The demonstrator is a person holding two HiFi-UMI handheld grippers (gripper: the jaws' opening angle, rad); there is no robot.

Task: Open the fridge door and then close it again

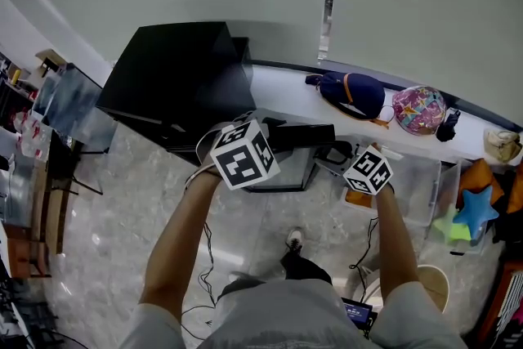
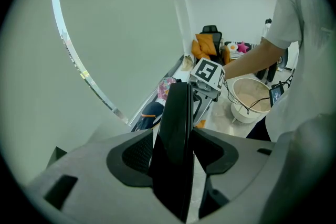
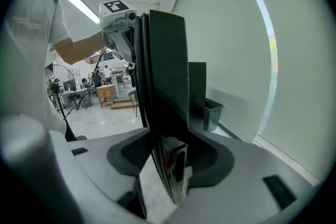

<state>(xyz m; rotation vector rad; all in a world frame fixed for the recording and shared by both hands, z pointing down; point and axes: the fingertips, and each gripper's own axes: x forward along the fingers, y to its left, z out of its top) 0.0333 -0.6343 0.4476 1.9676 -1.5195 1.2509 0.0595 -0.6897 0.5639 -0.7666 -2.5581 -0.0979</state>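
Note:
A black fridge (image 1: 176, 73) stands against the wall, and its black door (image 1: 298, 135) is swung out over the floor. My left gripper (image 1: 265, 139) is shut on the door's edge near the fridge body. In the left gripper view the door's edge (image 2: 176, 128) runs between the pads of that gripper (image 2: 176, 157), which press on both faces. My right gripper (image 1: 347, 155) holds the door's far end. In the right gripper view the door slab (image 3: 165, 86) fills the gap of this gripper (image 3: 170, 157), with the pads against it. Each view shows the other gripper's marker cube beyond the door.
A white ledge (image 1: 286, 90) along the wall carries a navy bag (image 1: 351, 92) and a colourful pouch (image 1: 418, 109). A clear bin (image 1: 417, 184), a blue star toy (image 1: 474, 208) and a pale bucket (image 1: 429, 286) stand at the right. Cables lie on the floor by the person's feet.

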